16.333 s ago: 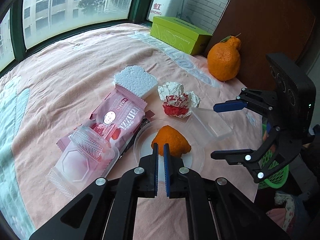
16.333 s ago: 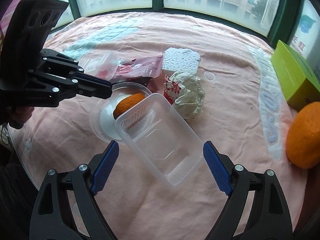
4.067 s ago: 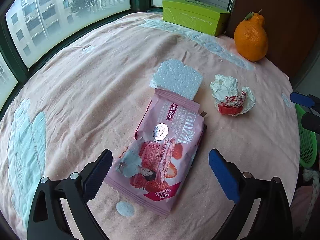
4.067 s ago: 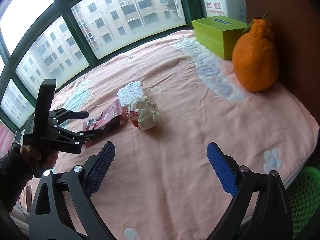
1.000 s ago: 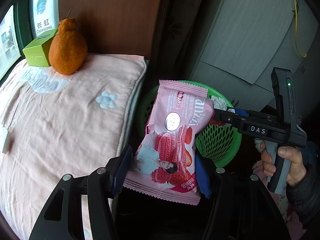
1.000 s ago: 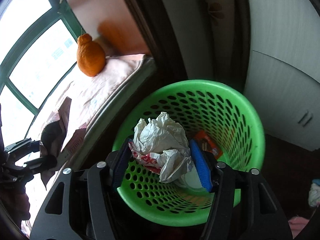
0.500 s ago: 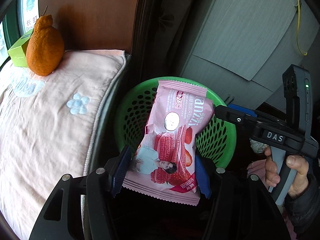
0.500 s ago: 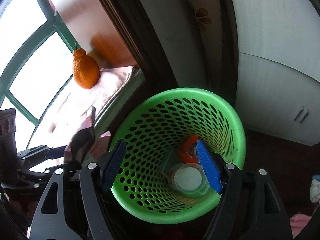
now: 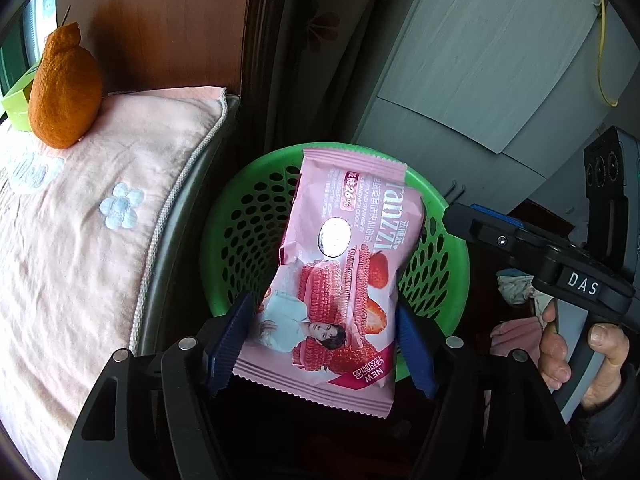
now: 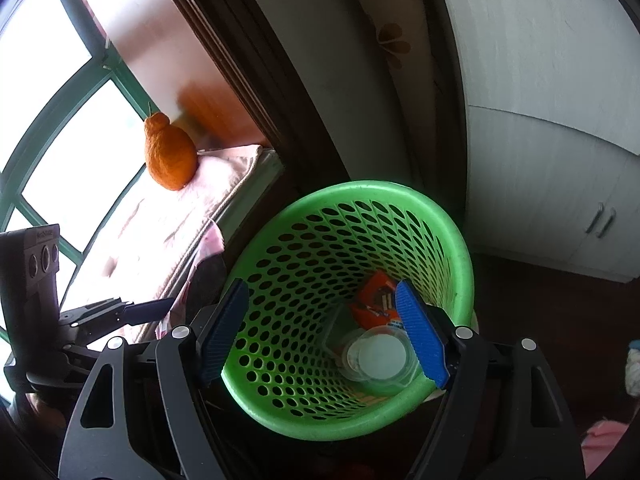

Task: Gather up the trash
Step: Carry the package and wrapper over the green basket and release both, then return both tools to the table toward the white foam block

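**Paper wad gone from right fingers; packet poised over basket**

The crumpled white paper has left the right gripper (image 10: pixel 322 330), whose fingers have just been opening and stand apart, empty, above the green perforated plastic basket (image 10: pixel 448 216). The left gripper (image 9: pixel 324 342) has also just been opening; its fingers flank the pink strawberry-cookie packet (image 9: pixel 344 264) over the basket, contact uncertain. A round clear lid (image 10: pixel 380 356) lies inside.

The wrapper (image 9: pixel 335 276) hid most of the basket's (image 9: pixel 240 216) inside in the left view, while the box (image 9: pixel 15 89) was cut off behind the orange (image 9: pixel 64 88) at the picture's edge.
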The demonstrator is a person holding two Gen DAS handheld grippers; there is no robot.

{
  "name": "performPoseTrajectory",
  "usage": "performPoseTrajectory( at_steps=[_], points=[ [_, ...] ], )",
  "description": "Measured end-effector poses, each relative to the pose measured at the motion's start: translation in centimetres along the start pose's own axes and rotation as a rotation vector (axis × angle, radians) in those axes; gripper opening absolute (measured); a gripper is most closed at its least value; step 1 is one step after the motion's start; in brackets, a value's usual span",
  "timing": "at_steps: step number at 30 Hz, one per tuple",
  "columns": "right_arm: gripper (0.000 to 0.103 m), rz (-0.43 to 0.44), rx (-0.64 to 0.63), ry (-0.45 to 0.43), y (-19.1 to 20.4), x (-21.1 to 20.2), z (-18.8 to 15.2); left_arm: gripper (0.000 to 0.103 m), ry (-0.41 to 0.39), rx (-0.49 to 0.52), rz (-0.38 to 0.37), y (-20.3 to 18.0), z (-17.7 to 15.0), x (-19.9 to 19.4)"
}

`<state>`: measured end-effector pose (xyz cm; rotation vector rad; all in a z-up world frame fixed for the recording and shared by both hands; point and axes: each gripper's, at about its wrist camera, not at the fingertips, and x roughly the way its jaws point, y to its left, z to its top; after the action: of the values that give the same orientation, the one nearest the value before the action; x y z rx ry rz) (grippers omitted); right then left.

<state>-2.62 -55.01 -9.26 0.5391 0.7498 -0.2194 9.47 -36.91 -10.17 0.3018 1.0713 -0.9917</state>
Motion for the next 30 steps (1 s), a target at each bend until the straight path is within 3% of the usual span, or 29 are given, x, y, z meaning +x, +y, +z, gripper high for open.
performPoseTrajectory(
  at_steps=[18, 30],
  points=[
    [0.076, 0.014, -0.01, -0.01, 0.9, -0.4, 0.0, 0.082, -0.042, -0.015, -0.01, 0.1, -0.2, -0.9],
    [0.077, 0.034, -0.035, 0.002, 2.3, 0.0, 0.4, 0.082, -0.114, -0.101, 0.086, 4.2, -1.6, -5.3]
  ],
)
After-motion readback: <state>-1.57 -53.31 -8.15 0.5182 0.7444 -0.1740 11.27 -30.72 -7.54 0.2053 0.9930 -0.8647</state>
